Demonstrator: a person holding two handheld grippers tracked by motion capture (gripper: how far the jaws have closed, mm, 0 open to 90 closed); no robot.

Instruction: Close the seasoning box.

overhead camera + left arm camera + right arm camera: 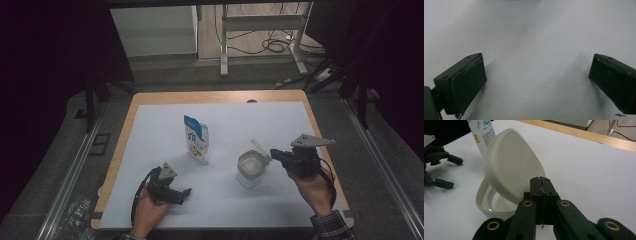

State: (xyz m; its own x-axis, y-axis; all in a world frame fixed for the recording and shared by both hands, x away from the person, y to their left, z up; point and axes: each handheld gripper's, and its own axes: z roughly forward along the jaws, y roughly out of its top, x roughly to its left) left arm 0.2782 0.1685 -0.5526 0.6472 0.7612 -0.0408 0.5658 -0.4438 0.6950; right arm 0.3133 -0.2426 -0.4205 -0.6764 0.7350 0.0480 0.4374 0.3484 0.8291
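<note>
A round white container point(250, 170) stands on the white sheet, right of centre. Its white lid point(511, 162) is tipped up on edge over the container point(491, 206), and my right gripper point(541, 180) is shut on the lid's rim. In the high view that gripper point(273, 153) comes in from the right, level with the lid point(260, 148). A blue and white pouch point(196, 140) stands upright behind and left of the container. My left gripper point(176, 193) rests low on the sheet at the front left, open, with only bare sheet between the jaws point(537, 72).
The white sheet point(225, 117) covers most of a wooden table point(215, 97). Beyond the far edge, on the floor, are white desk legs point(224, 55) and cables point(272, 45). A metal rail point(70, 175) runs along the left side.
</note>
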